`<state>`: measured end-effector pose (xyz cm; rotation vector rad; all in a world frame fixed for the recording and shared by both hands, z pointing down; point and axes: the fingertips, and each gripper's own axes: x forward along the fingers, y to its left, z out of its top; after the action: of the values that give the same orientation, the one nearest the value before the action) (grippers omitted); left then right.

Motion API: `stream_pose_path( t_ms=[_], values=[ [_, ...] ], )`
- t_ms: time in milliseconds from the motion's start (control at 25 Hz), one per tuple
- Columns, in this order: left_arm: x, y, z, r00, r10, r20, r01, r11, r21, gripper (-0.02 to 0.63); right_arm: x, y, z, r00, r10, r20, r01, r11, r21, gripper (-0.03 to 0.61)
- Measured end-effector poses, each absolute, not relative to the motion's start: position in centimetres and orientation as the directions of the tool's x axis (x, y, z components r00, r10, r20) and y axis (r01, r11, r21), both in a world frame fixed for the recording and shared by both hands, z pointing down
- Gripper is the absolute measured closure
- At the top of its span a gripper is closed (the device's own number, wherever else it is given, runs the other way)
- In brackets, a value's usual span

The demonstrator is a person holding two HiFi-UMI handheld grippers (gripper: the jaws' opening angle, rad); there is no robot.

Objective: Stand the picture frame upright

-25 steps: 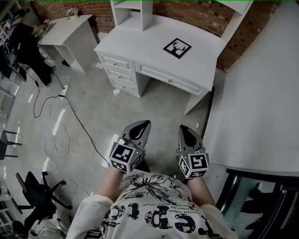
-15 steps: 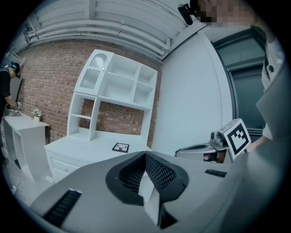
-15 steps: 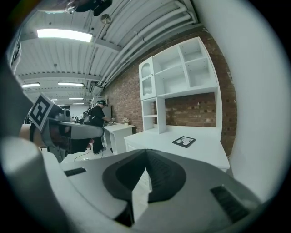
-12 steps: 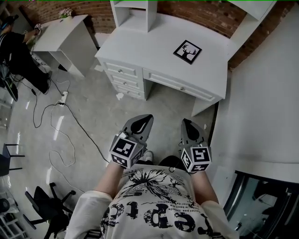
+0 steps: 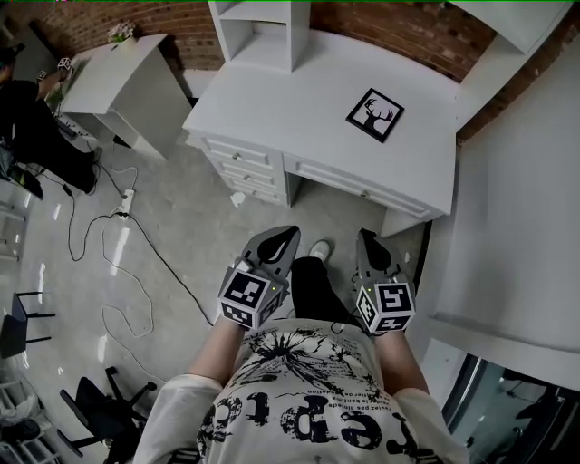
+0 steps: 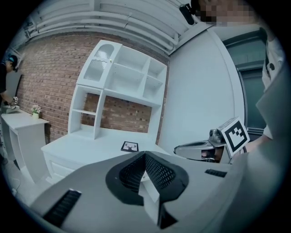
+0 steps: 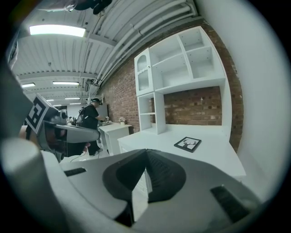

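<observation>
Near the right edge of the white wooden desk (image 5: 299, 113), the black deer-print picture frame (image 5: 375, 114) lies flat. Our grey left gripper (image 5: 286, 233) and right gripper (image 5: 365, 235) are clenched, empty; we should open one, then lift an edge slowly.

Big white desk (image 5: 290, 109) against the far brick wall (image 5: 399, 27). Lying flat on top, toward the right: a black picture frame (image 5: 375, 114).

White black-printed T-shirt (image 5: 299, 399); grey left claw (image 5: 286, 234) and right claw (image 5: 366, 236) bear black-and-white marker cubes (image 5: 246, 299).
</observation>
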<state>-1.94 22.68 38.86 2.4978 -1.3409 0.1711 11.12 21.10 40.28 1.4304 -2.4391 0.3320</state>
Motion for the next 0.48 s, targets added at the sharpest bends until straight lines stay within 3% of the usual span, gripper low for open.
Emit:
stream_pose_path(
  t_ms=[480],
  values=[
    [-1.1,1.2,39.1,0.578,-0.767,0.278,-0.816,-0.548,0.186,0.598,12.9,0.8,40.4,-0.415,-0.835,0.36,-0.903,0.427,-0.051,0.572]
  ],
)
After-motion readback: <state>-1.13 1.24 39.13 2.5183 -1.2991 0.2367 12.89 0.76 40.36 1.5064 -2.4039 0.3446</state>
